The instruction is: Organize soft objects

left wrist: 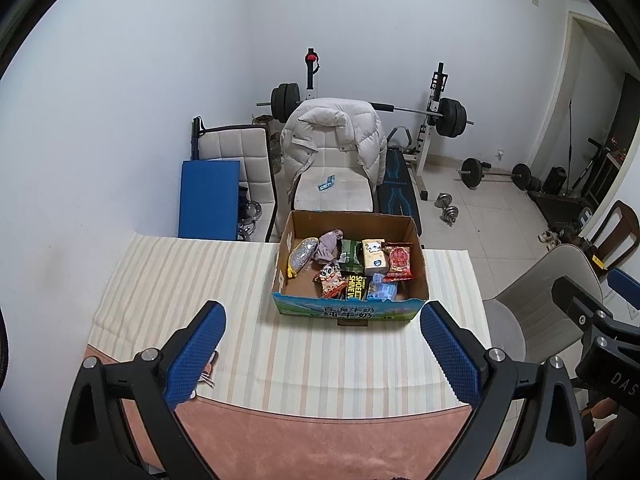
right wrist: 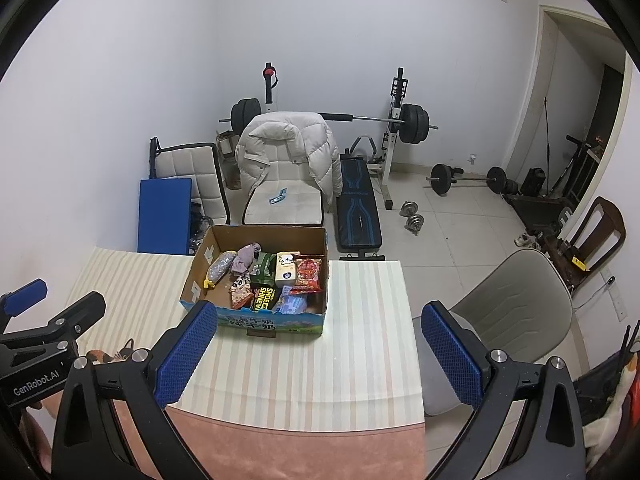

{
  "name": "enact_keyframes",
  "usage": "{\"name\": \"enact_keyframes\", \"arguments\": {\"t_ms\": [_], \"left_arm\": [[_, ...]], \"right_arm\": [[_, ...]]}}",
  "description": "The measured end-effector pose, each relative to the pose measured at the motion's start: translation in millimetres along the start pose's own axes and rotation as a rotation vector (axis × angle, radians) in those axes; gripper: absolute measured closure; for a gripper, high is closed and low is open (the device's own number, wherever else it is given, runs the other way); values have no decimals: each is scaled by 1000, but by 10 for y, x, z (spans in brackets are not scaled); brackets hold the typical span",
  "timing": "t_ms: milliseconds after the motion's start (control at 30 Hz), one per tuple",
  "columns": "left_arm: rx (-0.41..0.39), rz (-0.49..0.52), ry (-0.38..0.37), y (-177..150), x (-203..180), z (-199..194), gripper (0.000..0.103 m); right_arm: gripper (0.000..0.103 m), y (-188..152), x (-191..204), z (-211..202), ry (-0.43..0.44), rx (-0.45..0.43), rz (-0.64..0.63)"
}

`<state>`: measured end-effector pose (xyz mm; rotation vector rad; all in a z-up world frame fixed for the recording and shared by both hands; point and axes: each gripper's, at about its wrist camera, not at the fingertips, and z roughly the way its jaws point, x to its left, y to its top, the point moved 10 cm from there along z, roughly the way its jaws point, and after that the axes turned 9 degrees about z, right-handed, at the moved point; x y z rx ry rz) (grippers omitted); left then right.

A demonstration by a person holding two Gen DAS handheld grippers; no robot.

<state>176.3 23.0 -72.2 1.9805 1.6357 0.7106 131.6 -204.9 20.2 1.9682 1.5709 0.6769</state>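
Soft items seem already packed in the box (left wrist: 350, 276) — left gripper (left wrist: 322, 344) and right gripper (right wrist: 320, 344) are held spread apart, nothing gripped, little judged left.

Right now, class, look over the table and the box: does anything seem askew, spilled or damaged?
Nothing is spilled or damaged. The cardboard box sits upright on the striped tablecloth, its contents jumbled: the purple cloth lies crumpled among snack packets. Both the left gripper and right gripper hang open and empty.

Cardboard box (left wrist: 414, 240): matt brown inside, printed outside. Tablecloth (left wrist: 180, 280): striped woven cloth. Snack packets (left wrist: 400, 262): glossy plastic film.
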Motion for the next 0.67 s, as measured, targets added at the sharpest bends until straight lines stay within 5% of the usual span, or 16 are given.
{"name": "enact_keyframes", "arguments": {"t_ms": [667], "left_arm": [[-5, 1, 4, -8, 24, -5, 3]], "right_arm": [[0, -42, 30, 31, 7, 6, 9]]}}
